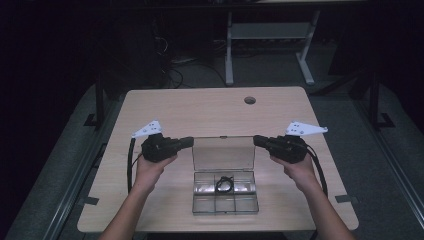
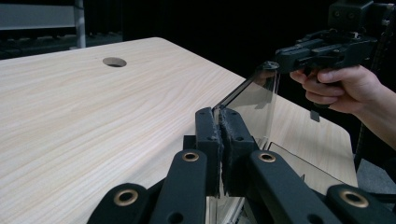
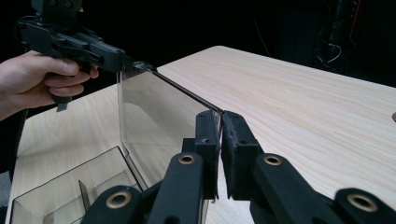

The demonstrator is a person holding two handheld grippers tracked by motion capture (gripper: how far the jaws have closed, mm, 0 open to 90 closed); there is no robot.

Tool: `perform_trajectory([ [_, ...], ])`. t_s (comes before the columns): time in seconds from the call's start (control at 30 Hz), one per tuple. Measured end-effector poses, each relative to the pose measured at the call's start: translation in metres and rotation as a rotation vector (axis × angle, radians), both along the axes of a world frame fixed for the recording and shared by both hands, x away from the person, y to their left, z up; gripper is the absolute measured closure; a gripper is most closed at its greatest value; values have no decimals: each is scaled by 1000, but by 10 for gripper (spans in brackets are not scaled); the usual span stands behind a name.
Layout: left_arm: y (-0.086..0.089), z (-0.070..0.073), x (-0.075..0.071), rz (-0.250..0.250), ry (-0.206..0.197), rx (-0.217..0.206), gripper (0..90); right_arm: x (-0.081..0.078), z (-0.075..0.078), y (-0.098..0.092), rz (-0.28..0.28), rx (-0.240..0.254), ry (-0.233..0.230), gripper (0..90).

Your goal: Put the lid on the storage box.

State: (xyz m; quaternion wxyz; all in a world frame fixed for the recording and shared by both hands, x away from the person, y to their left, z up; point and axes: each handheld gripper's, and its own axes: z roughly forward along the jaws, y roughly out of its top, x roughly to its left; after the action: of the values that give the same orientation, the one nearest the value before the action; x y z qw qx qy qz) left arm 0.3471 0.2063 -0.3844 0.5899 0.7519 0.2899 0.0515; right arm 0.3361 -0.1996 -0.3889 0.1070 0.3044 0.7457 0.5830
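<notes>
We've got the clear plastic compartment box's [image 1: 225,198] smoky hinged lid [image 1: 223,154] upright, left gripper [image 1: 188,142] and right gripper [image 1: 257,140] each clamped on a top corner; closing it remains, we'd judge.

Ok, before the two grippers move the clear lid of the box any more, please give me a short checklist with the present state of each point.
1. Left gripper shut on the lid corner: ok.
2. Right gripper shut on the other top corner: ok.
3. Lid stands open, about upright: ok.
4. Black ring lies inside a compartment of the box, away from the jaws: ok.
5. Box base flat on the table: ok.
6. Hinge sound: cannot tell.
</notes>
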Motion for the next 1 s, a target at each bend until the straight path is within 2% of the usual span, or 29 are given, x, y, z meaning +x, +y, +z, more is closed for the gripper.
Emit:
perform_trajectory([
  [0.23,-1,2,-1,9,-19,17,872,-1,2,1,-4,-17,-20,848],
  [0.43,-2,6,-9,8,-29,43,867,-7,4,0,10,-27,-27,854],
  [0.77,-2,11,-22,0,-26,70,860,-19,5,-1,26,-26,-42,856],
  [1.0,-2,11,-28,-10,-26,67,858,-26,6,-1,32,-30,-50,855],
])
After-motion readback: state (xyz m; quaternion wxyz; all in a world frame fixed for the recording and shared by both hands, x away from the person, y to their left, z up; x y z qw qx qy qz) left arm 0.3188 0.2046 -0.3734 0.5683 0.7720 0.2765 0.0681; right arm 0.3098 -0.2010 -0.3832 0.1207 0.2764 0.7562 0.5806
